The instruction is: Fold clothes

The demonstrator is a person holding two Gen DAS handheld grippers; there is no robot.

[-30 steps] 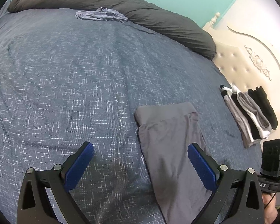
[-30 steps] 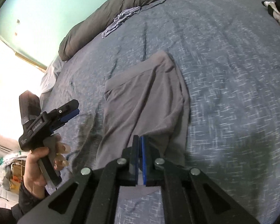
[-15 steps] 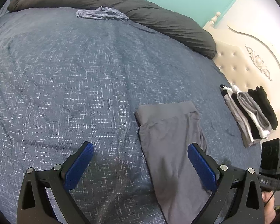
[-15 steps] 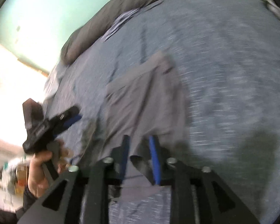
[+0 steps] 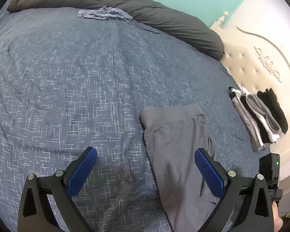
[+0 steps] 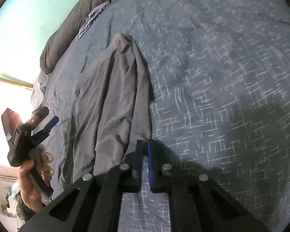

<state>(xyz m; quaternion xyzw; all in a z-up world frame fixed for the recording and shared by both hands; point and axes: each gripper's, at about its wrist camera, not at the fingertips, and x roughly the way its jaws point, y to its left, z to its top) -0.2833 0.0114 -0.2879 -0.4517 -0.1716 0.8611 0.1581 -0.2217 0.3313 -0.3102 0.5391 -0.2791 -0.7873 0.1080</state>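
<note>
Left wrist view: grey shorts point(image 5: 177, 154) lie flat on the blue patterned bedspread point(image 5: 77, 81), at about 5 o'clock in the frame. Long axis runs from roughly 12 o'clock to 6 o'clock, waistband end pointing toward 12, leg end toward the camera at 6. Left gripper point(image 5: 145, 166) hangs above the bedspread with jaws spread wide, nothing between them; its right pad overlaps the shorts' right edge in the view, contact cannot be told. Right wrist view: shorts point(image 6: 110, 104) stretch from 11 o'clock down to 6 o'clock, waistband far, near hem drawn toward the right gripper point(image 6: 143, 155). Its blue pads are clenched nearly together at the hem corner; fabric meets the left pad, but whether cloth is actually pinched cannot be told. Outward: folded stack of grey, black and white garments point(image 5: 259, 116) at 3 o'clock near the cream headboard point(image 5: 261, 65); crumpled blue-grey garment point(image 5: 104, 14) at 12 o'clock against the dark grey duvet roll point(image 5: 125, 2). Person's hand point(image 6: 31, 185) holds the left gripper at 8 o'clock in the right wrist view.
</note>
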